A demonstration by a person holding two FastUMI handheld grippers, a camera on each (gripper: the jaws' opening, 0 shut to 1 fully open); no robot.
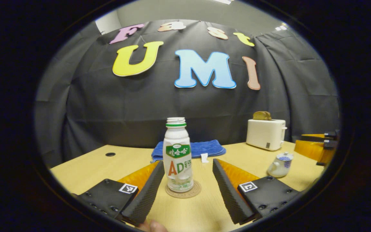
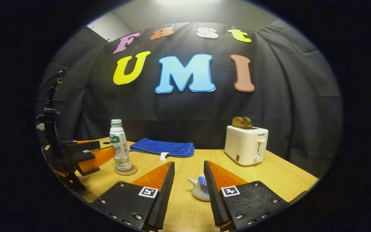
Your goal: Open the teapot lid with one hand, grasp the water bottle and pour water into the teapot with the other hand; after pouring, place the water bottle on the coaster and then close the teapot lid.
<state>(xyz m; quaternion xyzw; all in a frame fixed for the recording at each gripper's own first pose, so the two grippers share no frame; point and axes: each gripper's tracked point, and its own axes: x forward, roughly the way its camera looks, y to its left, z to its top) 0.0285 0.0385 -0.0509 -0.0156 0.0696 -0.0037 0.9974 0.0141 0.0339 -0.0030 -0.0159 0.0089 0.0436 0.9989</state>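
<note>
Both claws sitting open: left gripper (image 1: 185,190) bracketing the water bottle (image 1: 177,154), probably squeezing next; right gripper (image 2: 188,193) nearing the teapot (image 2: 201,190) lid.

The white plastic bottle with a green label (image 1: 177,154) stands upright on a round cork coaster (image 1: 183,191), between the 2 spread fingers of the left tongs (image 1: 185,190), a gap on each side. The folded blue towel (image 2: 163,147) and white toaster (image 2: 246,145) line the back. Bare wooden surface (image 2: 185,164) lies between them, ahead of the small white-and-blue ceramic teapot (image 2: 201,190).
</note>
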